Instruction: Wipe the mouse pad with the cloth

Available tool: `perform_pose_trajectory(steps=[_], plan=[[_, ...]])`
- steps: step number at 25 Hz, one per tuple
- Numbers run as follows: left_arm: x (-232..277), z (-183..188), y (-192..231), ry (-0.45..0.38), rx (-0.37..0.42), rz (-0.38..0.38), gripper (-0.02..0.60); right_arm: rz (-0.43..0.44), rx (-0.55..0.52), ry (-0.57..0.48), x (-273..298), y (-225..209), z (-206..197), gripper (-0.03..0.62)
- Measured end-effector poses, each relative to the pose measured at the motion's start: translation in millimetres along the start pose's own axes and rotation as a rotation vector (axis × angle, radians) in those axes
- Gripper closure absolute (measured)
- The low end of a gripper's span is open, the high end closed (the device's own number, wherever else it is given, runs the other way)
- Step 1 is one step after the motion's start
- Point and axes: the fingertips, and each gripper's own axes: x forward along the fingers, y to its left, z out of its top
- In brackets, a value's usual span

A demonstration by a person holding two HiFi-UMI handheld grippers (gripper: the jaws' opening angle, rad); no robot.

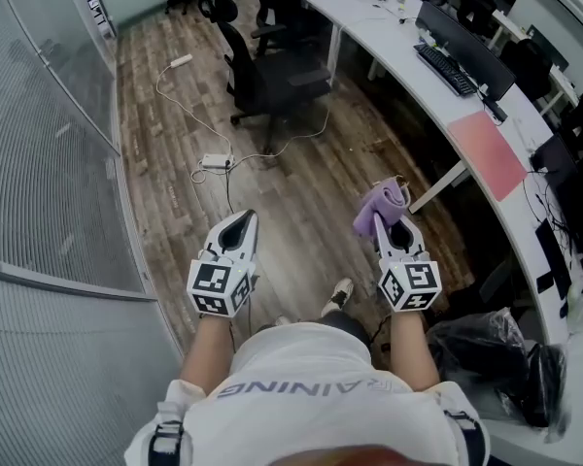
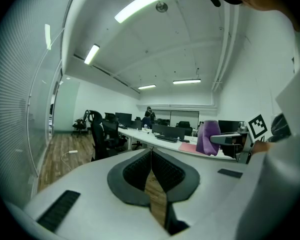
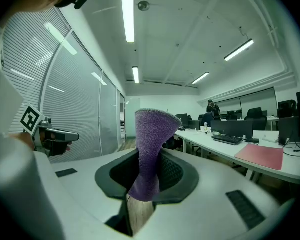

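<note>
Right gripper [image 1: 396, 229], clamped on the purple cloth [image 1: 381, 205], is nearer than the closed, empty left gripper [image 1: 238, 225] to the pink mouse pad [image 1: 488, 153] lying far-right on the desk [image 1: 384, 29], lengthwise along its edge.

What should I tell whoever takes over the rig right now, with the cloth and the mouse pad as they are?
Left gripper: shut, nothing between its jaws, held over the wooden floor.
Right gripper: shut on the purple cloth, which sticks up out of the jaws.
Pink mouse pad: lies flat on the white desk, ahead and to the right, apart from both grippers.
Done: the cloth is in the right gripper.
Left: step to the desk, bring the cloth down on the mouse pad and wipe it; no wiping shows yet.
</note>
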Motion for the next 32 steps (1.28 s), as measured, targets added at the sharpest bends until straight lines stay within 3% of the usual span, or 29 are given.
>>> perform_pose_trajectory(steps=[7, 16, 25, 32], plan=[[58, 18, -12, 0.005, 0.031, -0.021, 0.549, -0.031, 0.037, 0.014, 22, -50, 2, 0.494], [159, 42, -57, 0.016, 0.067, -0.094, 0.549, -0.080, 0.060, -0.013, 44, -147, 18, 0.493], [264, 61, -124, 0.016, 0.075, -0.142, 0.549, -0.126, 0.089, -0.037, 48, -266, 28, 0.493], [328, 52, -186, 0.051, 0.103, -0.219, 0.549, -0.185, 0.143, -0.028, 35, -345, 6, 0.493]])
